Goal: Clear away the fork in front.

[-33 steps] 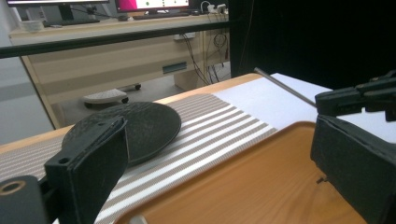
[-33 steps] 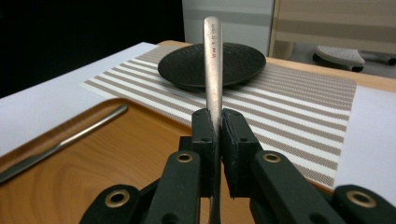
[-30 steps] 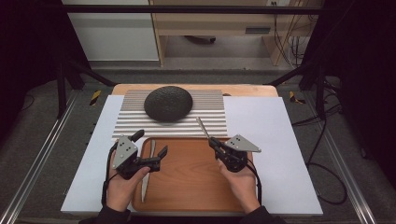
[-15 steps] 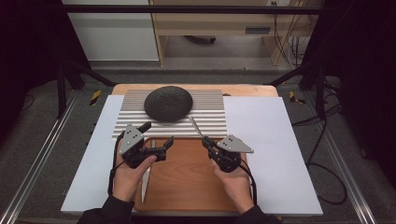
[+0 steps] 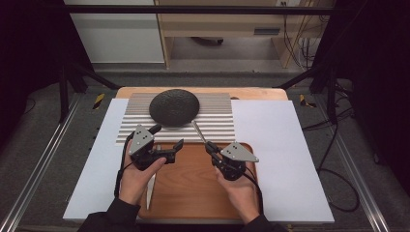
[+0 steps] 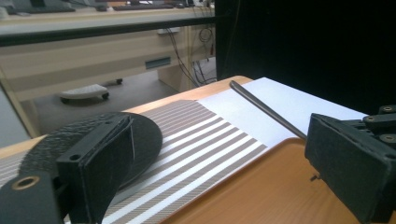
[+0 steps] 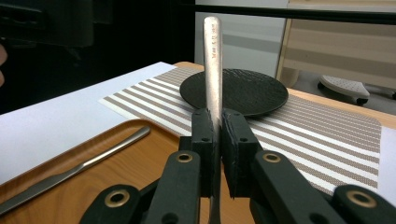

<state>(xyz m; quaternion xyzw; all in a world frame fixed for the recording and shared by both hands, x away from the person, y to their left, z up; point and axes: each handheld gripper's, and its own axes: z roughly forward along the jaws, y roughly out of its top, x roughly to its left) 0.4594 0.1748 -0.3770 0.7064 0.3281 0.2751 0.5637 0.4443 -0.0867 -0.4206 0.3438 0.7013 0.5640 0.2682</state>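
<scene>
My right gripper is shut on the handle of a metal utensil. The handle sticks out ahead of the jaws and its other end is hidden under them. In the high view that right gripper hovers over the tray's far edge, and the utensil points at the dark round plate. My left gripper is open and holds nothing, above the near edge of the striped placemat. In the left gripper view the left gripper frames the plate and the utensil's handle.
A wooden tray lies on a white sheet in front of the person. A table knife rests at the tray's left side, and the knife also appears in the right gripper view. Dark frame posts stand at both sides.
My left gripper has moved forward from over the tray to the placemat's near edge. My right gripper, still holding the utensil, has shifted slightly left.
</scene>
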